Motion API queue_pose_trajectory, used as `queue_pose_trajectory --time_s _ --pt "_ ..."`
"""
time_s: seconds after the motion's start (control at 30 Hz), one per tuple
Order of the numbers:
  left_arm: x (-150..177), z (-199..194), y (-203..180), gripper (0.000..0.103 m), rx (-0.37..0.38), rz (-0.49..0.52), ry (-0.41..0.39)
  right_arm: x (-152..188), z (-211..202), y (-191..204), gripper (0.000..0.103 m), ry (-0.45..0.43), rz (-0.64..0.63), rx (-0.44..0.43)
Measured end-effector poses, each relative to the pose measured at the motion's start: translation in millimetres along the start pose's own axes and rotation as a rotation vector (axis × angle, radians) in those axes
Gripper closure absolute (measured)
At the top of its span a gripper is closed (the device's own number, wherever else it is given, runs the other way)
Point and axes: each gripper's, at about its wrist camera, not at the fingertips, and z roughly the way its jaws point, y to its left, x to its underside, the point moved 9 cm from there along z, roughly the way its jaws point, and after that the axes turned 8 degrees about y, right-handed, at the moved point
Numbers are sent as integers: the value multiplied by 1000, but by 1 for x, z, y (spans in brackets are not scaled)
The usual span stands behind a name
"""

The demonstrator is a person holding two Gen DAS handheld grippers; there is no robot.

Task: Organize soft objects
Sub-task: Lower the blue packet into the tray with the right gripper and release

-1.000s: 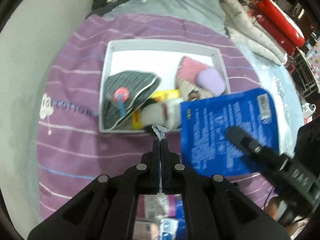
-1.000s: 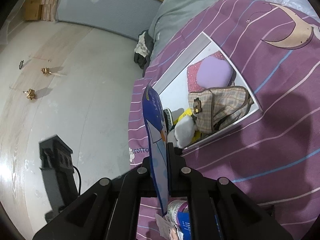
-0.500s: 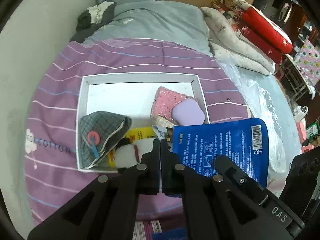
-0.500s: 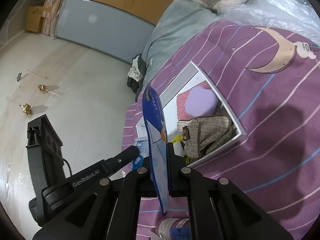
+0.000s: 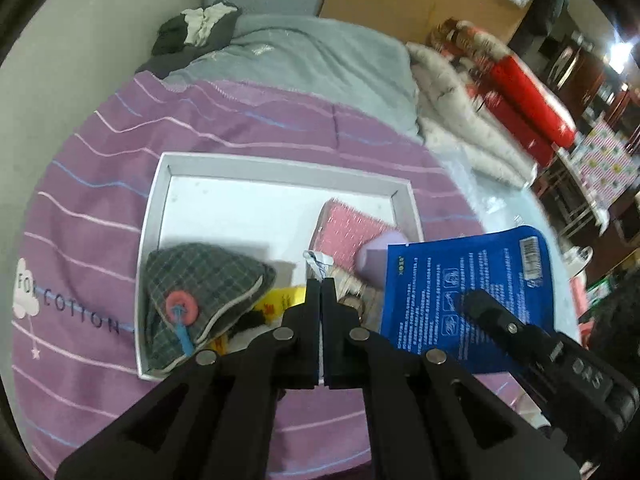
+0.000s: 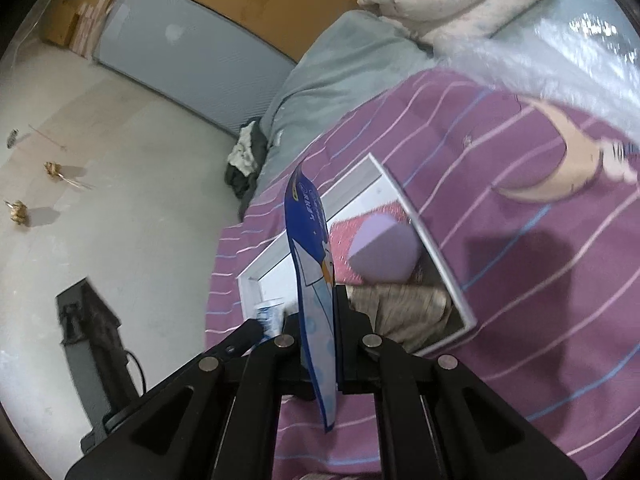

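Note:
A white tray (image 5: 276,172) lies on the purple striped bedspread (image 5: 88,208). In it are a grey checked pouch with a red button (image 5: 188,296), a pink sponge (image 5: 348,228), a lilac pad (image 6: 382,246) and a plaid pouch (image 6: 404,308). My left gripper (image 5: 322,284) is shut on a small white and blue packet (image 5: 318,260), held above the tray's near side. My right gripper (image 6: 334,300) is shut on a flat blue packet (image 6: 310,240), which also shows in the left wrist view (image 5: 460,284) over the tray's right end.
A grey blanket (image 5: 312,64) and dark clothes (image 5: 192,28) lie beyond the tray. White and red quilts (image 5: 500,92) are stacked at the right. Clear plastic sheet (image 6: 560,52) covers the bed's right side. Bare floor (image 6: 100,200) lies to the left.
Both grippers have risen and drawn back a little from the tray, still holding their packets. The tray looks smaller and farther in both views.

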Motion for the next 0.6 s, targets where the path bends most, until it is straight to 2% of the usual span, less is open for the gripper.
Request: queue_pose_trajectory --time_s 0.07,0.17,0.3,0.47,0.57,0.6 --pt "-7 -4 4 101 32 -11 -34 -11 4 6 100 -4 -23 20" --pt "-18 -9 17 101 39 -31 -78 -28 13 18 100 -21 -80 46" --pt "-26 -12 42 101 77 -101 -94 -42 36 26 100 -4 -104 92" --pt "-31 -18 69 101 73 -162 -147 -43 68 35 100 36 -118 81" --pt "-30 -17 76 101 71 -176 -154 -38 93 37 100 64 -163 112" --pt "-30 -16 78 101 71 -180 -152 -35 103 40 100 83 -173 94"
